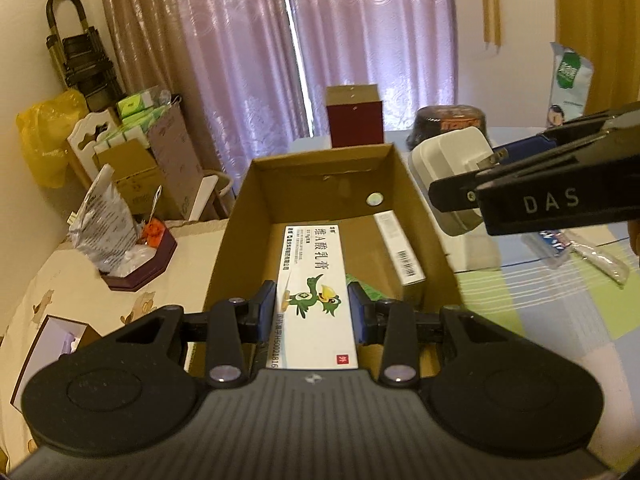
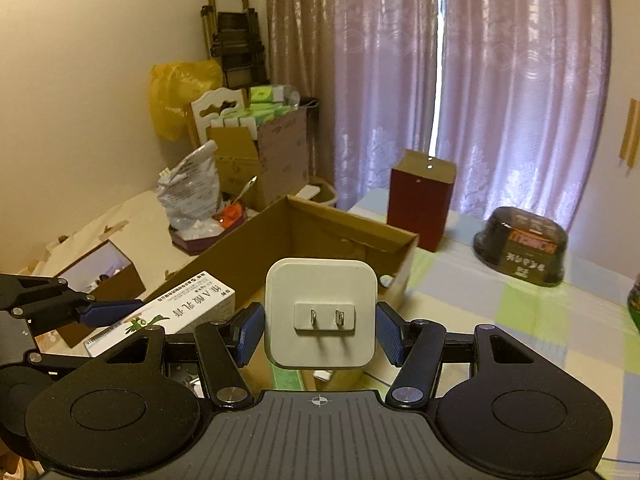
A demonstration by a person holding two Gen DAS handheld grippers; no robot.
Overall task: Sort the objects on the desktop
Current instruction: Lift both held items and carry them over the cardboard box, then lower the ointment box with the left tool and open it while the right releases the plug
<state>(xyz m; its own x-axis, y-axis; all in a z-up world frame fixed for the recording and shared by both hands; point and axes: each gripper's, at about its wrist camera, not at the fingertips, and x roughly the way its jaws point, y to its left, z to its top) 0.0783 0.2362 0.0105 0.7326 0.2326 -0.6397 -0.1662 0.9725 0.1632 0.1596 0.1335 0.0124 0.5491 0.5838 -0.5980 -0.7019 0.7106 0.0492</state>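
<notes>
Checked tablecloth (image 2: 520, 320), cardboard box (image 1: 236, 240), ointment carton (image 1: 316, 300), white charger (image 2: 320, 312) gripped.

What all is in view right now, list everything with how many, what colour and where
cardboard box: 1, brown, open, table centre
ointment carton: 1, white with green bird, held over the box
plug adapter: 1, white, prongs toward the camera, held at the box's right side
slim carton: 1, white with barcode, inside the box along its right wall
red box: 1, dark red, upright behind the cardboard box
bowl pack: 1, black, far right of the table
tablecloth: 1, green and blue checks
curtains: purple, behind the table
yellow bag: 1, by the left wall
left tongs: 1, black, blue pads, shut on the ointment carton
right tongs: 1, black, blue pads, around the plug adapter
</notes>
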